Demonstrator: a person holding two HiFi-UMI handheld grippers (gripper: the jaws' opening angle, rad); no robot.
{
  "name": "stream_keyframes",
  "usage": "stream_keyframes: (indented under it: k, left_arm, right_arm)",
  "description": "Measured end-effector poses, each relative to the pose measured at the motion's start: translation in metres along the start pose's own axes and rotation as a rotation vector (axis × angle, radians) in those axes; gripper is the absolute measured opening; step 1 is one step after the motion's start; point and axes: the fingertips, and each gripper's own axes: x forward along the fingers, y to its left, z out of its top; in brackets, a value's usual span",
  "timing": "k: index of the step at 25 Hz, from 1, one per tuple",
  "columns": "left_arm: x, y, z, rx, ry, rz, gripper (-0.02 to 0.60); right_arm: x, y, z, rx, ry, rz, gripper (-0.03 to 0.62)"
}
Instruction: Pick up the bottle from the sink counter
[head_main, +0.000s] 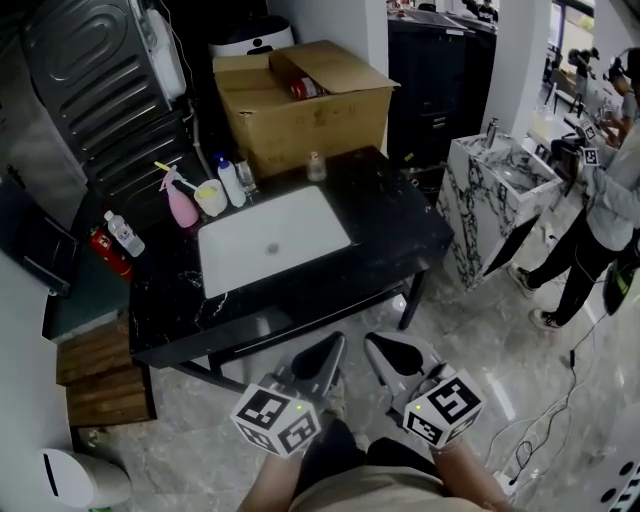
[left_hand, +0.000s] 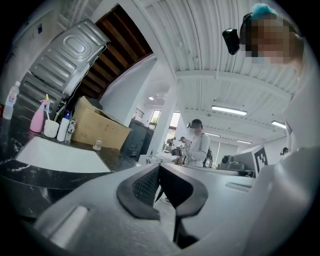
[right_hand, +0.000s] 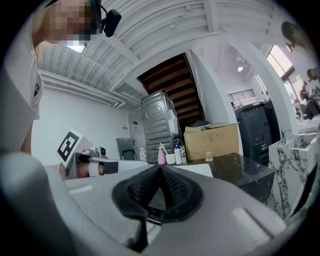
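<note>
**First:** Jaws first: how are they found?

**Second:** On the left gripper (head_main: 335, 345) the jaws are seen pressed together, with nothing caught between them. The same is seen on the right gripper (head_main: 373, 343): closed and empty. Both are held side by side and pointed level, short of the front edge of the black bench (head_main: 400, 230).

**First:** And where is the bottle placed?

**Second:** A white bottle (head_main: 231, 182) with a blue cap is stood upright at the back left of the bench, behind the white sink (head_main: 270, 240). Just to its left, a white cup (head_main: 210, 197) and then a pink spray bottle (head_main: 181, 203) are lined up. A small bottle (head_main: 316, 166) is set alone further right along the back edge, in front of a cardboard box (head_main: 300, 100). All of these are well apart from both grippers.

**First:** Is anything else noted?

**Second:** A person (head_main: 605, 190) is seen standing at the far right, beside a marbled white unit (head_main: 490, 200).
</note>
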Motion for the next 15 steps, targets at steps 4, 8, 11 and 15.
stream_keyframes:
  k: [4,8,11,15]
  left_arm:
    - [0.022,0.021,0.000,-0.002,0.021,-0.017,0.001]
    - [0.044,0.052,0.004,-0.025,0.028,-0.022,0.000]
    - [0.058,0.080,0.013,-0.047,0.024,-0.030,0.000]
    - [0.078,0.120,0.036,-0.038,0.010,-0.018,0.000]
  right_arm:
    - [0.028,-0.021,0.002,0.005,0.007,-0.007,0.003]
    - [0.062,-0.036,0.006,-0.005,0.004,-0.007,0.003]
    - [0.090,-0.051,0.011,-0.009,0.010,-0.010,0.003]
    - [0.129,-0.075,0.026,-0.017,0.004,-0.024,0.003]
